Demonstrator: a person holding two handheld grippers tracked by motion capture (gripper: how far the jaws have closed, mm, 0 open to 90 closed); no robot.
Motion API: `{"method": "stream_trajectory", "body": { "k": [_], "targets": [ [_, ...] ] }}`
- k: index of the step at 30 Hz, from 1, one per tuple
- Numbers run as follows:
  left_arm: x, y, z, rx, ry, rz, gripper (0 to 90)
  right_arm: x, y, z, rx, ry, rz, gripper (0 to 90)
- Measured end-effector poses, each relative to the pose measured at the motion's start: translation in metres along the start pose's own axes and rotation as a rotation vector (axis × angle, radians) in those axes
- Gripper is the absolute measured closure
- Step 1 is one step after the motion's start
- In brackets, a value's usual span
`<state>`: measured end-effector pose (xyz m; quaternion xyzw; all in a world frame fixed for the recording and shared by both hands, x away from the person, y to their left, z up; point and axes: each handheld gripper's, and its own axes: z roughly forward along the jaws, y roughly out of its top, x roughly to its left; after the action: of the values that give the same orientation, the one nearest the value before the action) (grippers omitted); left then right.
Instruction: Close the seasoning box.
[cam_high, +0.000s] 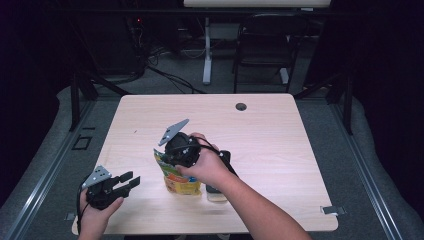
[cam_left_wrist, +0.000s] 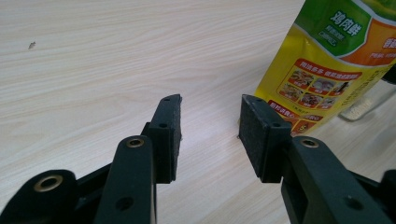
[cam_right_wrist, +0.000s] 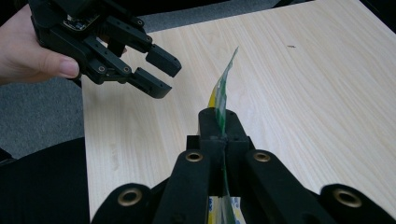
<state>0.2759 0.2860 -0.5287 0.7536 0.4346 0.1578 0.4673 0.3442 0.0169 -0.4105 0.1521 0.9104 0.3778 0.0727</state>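
While the right gripper (cam_high: 181, 150) hangs over the middle of the table (cam_high: 260, 130), its jaws are pressed together on the top seam of a yellow-and-green pouch (cam_high: 181, 181). Right gripper view: the pouch's thin edge (cam_right_wrist: 223, 100) rises from between the closed pads toward 12 o'clock, and more of the printed foil shows below the jaws at 6 o'clock. High view: the pouch stands upright under the right hand (cam_high: 207, 167), its base on the tabletop, toward the near edge of the table. A small pale object (cam_high: 216, 195) lies on the wood just beside the pouch at its 3 o'clock; I cannot tell what it is.

Left gripper (cam_high: 127, 182) sits at the near left corner, roughly 9 o'clock from the pouch and apart from it, held low by the left hand (cam_high: 95, 212). Its jaws stand apart with nothing between them. Left gripper view: bare wood shows in the gap between the two pads (cam_left_wrist: 170, 135), and the pouch (cam_left_wrist: 322, 70) stands at about 2 o'clock beyond the right-hand pad, clear of it. Seen from the right gripper view, the left gripper (cam_right_wrist: 156, 72) is at 10 o'clock from the pouch's edge, not touching it.
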Motion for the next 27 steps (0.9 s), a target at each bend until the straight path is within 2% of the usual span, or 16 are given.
{"method": "stream_trajectory", "body": {
  "k": [8,21,24,27],
  "targets": [
    [-0.005,0.001,0.002,-0.001,-0.020,0.027,56.6,-0.002,-0.004,-0.011,-0.034,0.005,0.006,90.0],
    [-0.013,0.001,0.007,0.007,-0.075,0.029,55.1,-0.004,-0.002,-0.033,-0.088,-0.003,0.006,90.0],
    [-0.016,0.001,0.010,-0.006,-0.083,0.027,54.0,-0.004,-0.001,-0.039,-0.103,-0.010,0.002,90.0],
    [-0.020,0.001,0.012,0.007,-0.096,0.039,52.6,-0.004,0.001,-0.045,-0.111,-0.014,-0.007,90.0]
  ]
}}
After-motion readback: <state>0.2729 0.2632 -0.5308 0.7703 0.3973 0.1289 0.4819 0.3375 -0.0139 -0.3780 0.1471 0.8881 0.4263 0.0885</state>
